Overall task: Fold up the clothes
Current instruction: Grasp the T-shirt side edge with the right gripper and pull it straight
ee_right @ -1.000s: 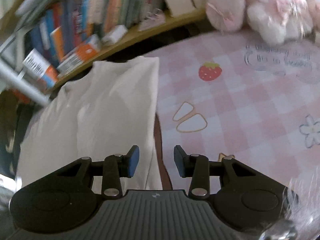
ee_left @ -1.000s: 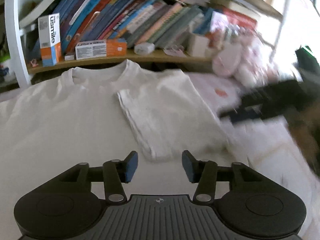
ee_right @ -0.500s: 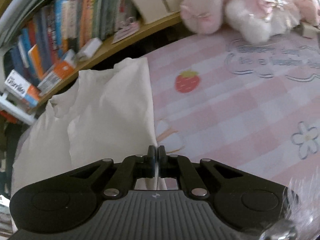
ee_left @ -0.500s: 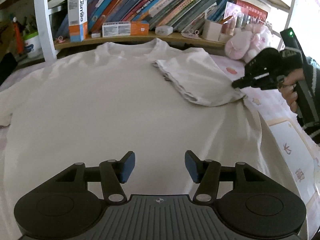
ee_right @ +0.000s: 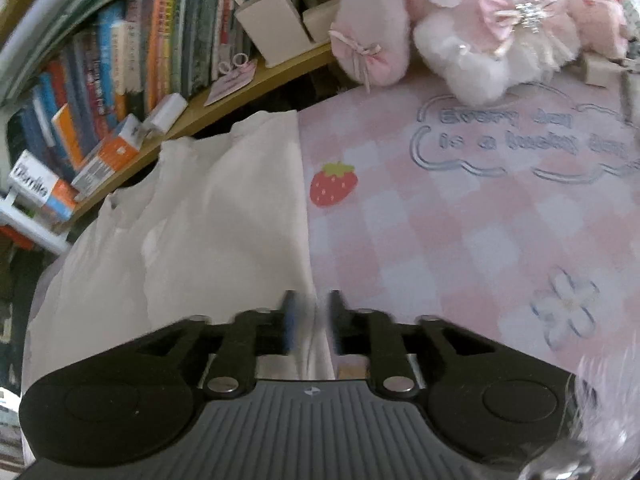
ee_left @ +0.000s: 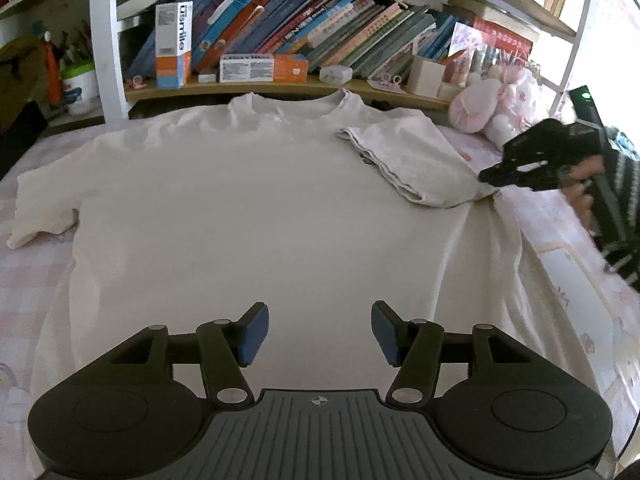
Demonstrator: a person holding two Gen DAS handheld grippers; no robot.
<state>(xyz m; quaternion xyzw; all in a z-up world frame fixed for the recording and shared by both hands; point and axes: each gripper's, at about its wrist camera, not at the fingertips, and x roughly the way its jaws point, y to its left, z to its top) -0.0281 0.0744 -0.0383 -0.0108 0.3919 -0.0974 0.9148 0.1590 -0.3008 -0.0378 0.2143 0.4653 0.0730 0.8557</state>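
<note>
A white T-shirt (ee_left: 256,208) lies flat on the bed, collar toward the bookshelf. Its right sleeve (ee_left: 408,160) is folded in onto the chest; the other sleeve (ee_left: 44,200) is spread out at the left. My left gripper (ee_left: 318,330) hovers over the lower middle of the shirt, its jaws opening with nothing between them. My right gripper (ee_left: 492,176) sits at the shirt's right side edge just below the folded sleeve. In the right wrist view the right gripper (ee_right: 311,320) is blurred, its jaws opening, with the edge of the shirt (ee_right: 224,216) still lying between the parted pads.
A pink checked bed cover (ee_right: 460,220) lies under the shirt. A shelf of books (ee_left: 280,40) and boxes runs along the far edge. Pink plush toys (ee_right: 480,20) sit at the far right. A hand (ee_left: 584,184) in a striped sleeve holds the right gripper.
The left gripper has drawn back from the folded sleeve toward the hem, and its jaws stand wider. The right gripper shut on the shirt's edge half a second ago; its pads have now parted.
</note>
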